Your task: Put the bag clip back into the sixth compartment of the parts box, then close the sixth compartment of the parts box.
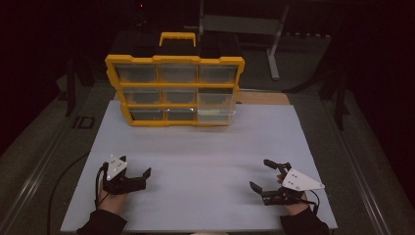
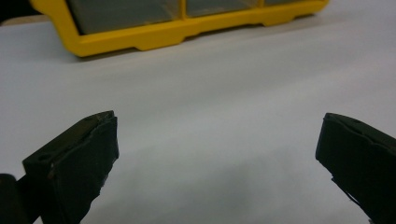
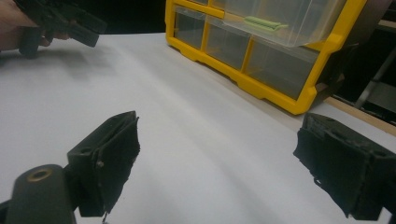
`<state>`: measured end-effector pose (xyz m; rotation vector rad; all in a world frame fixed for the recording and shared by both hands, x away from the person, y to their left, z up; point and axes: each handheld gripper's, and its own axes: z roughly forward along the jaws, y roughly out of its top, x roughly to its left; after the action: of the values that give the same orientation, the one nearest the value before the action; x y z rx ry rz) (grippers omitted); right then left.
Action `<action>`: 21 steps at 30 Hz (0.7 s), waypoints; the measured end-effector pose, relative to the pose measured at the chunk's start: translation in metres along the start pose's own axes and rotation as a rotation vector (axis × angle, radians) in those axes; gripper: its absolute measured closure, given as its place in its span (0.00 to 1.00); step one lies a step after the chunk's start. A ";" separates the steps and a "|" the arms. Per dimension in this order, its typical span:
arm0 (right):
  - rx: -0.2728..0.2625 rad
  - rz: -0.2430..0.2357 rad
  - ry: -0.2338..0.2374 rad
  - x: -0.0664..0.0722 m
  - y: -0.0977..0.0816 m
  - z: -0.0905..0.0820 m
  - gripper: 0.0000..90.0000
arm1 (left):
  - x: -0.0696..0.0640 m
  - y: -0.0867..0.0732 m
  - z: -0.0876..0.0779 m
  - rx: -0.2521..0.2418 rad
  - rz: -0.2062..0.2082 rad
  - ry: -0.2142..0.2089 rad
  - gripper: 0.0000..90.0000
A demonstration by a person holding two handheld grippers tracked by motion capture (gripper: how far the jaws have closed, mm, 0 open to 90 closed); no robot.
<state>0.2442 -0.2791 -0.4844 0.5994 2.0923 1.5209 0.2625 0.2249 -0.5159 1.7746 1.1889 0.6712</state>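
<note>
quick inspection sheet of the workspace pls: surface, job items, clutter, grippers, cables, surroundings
Surface: white board on the table, bare between the grippers and the organizer.
Job's things: yellow drawer organizer standing upright at the far edge, black handle side up; one clear drawer at its lower right pulled partly out, with a green item inside it.
Clutter: nothing seen.
Grippers: left gripper and right gripper both hand-held near the front edge, open and empty, fingers apart.
Cables: a black cable trails off the board's left side from the left gripper; a short one sits by the right wrist.
Surroundings: dark room; grey metal stand behind the table.
</note>
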 end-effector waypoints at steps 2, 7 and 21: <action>0.002 0.000 0.002 0.001 0.000 0.000 0.14 | 0.001 -0.001 -0.003 -0.021 -0.009 0.008 0.00; 0.007 -0.001 0.003 0.001 -0.001 0.001 0.14 | 0.004 -0.003 -0.005 -0.062 -0.025 0.007 0.00; 0.015 0.003 -0.019 0.000 0.000 0.001 0.14 | 0.001 -0.003 -0.008 -0.079 0.001 0.005 0.00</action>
<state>0.2444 -0.2781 -0.4845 0.6200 2.0914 1.4964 0.2553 0.2290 -0.5149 1.7085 1.1491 0.7144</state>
